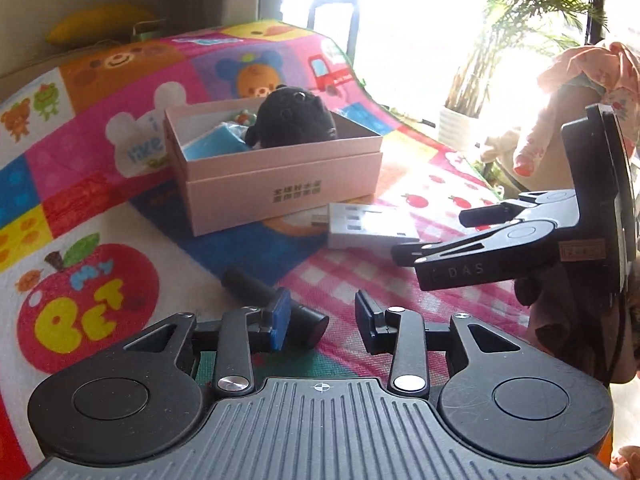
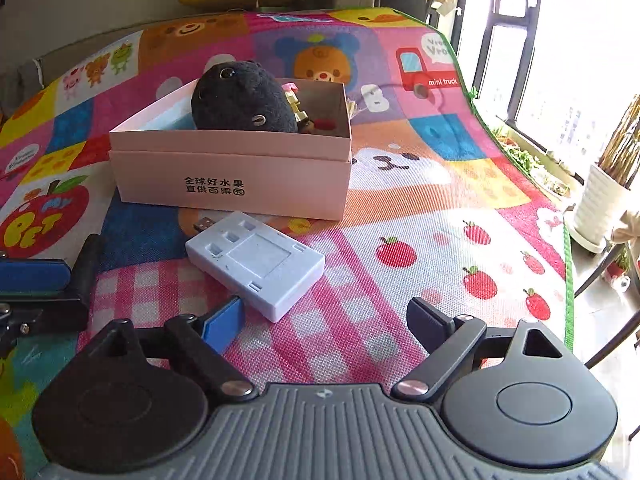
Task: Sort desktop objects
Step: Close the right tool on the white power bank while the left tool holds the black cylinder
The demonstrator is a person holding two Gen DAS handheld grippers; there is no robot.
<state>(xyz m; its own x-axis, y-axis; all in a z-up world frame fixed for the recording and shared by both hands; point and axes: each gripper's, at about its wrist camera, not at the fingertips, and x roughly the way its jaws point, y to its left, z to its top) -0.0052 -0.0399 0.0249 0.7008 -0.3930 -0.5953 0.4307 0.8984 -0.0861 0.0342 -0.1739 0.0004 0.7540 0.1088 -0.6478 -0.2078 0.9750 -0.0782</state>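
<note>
Between my left gripper's (image 1: 320, 320) spread fingers lies one end of a black cylinder (image 1: 256, 292), the blue pad (image 1: 280, 318) crossing it, nothing clamped. My right gripper (image 2: 324, 320) also stands wide open and empty — the white adapter (image 2: 256, 262) sits just beyond its left pad. Past the adapter, almost touching it, is the pink box (image 2: 232, 176) on the cartoon play mat (image 2: 420, 240) — a black plush (image 2: 244, 100) and small trinkets inside.

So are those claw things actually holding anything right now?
No. The left gripper is open around the black cylinder, not clamped; the right gripper is open near the white device.
</note>
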